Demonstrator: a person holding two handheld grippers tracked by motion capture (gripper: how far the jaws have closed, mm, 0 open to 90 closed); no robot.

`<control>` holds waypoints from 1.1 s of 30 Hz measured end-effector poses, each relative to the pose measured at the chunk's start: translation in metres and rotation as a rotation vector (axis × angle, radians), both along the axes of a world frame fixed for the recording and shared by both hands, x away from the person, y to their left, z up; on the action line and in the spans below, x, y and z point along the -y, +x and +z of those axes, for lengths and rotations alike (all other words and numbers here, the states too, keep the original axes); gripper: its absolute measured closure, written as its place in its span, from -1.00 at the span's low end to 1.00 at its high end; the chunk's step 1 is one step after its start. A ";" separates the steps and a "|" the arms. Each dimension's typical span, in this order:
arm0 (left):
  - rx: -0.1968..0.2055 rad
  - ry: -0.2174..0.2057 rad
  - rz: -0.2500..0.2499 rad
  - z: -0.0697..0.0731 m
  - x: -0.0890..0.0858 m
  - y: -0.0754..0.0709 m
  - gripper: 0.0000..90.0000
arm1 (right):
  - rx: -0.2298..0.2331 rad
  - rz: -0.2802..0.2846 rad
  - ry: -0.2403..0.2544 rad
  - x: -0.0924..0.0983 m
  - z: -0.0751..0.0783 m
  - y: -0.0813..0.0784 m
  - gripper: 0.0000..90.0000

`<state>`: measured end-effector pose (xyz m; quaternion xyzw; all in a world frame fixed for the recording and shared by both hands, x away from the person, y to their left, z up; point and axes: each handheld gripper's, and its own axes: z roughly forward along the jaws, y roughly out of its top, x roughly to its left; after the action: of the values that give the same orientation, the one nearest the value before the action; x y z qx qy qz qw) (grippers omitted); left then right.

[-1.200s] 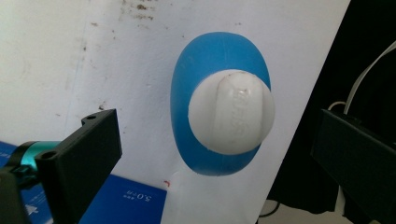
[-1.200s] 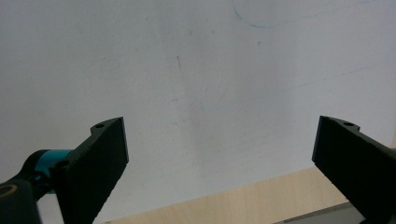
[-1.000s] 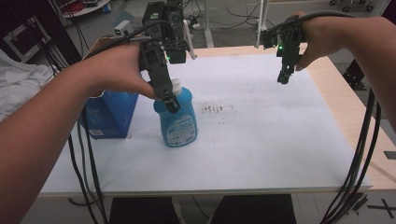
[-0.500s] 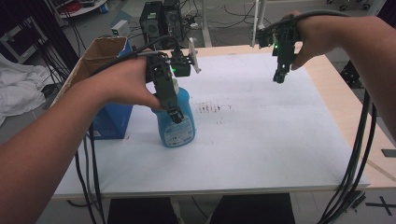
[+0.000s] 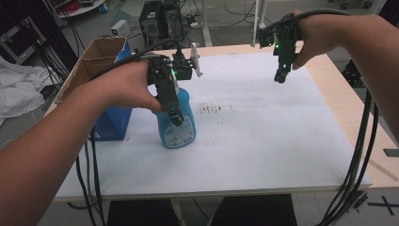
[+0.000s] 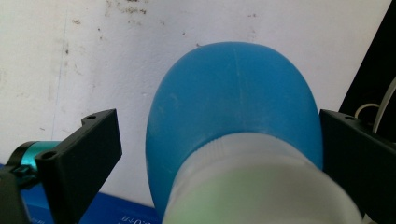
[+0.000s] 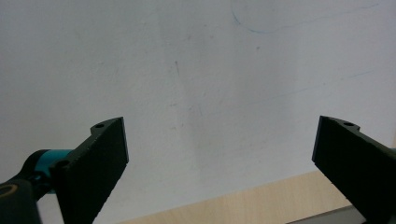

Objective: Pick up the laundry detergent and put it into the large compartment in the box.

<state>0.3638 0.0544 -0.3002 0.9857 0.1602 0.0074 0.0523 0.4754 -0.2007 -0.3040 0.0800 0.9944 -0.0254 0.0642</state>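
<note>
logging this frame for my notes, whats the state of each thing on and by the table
blue bottle: upright on the table, white cap on, between the left gripper's open jaws
left gripper: open, jaws either side of the bottle's top, a gap showing at one jaw
right gripper: open, nothing in it, above the table
cardboard box: open at the top
blue box: standing beside the bottle

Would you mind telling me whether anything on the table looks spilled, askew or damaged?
Nothing looks spilled. The blue plastic detergent bottle stands upright on the white table cover. The one oddity is a patch of small dark specks on the cover just beside the bottle, which look like old stains.
</note>
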 end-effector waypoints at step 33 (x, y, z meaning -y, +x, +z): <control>0.011 0.026 0.001 0.000 0.003 0.001 -0.69 | 0.002 -0.003 -0.004 0.001 -0.002 0.003 -0.94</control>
<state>0.3650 0.0514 -0.3001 0.9862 0.1601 0.0148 0.0404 0.4779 -0.2012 -0.3065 0.0814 0.9942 -0.0276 0.0651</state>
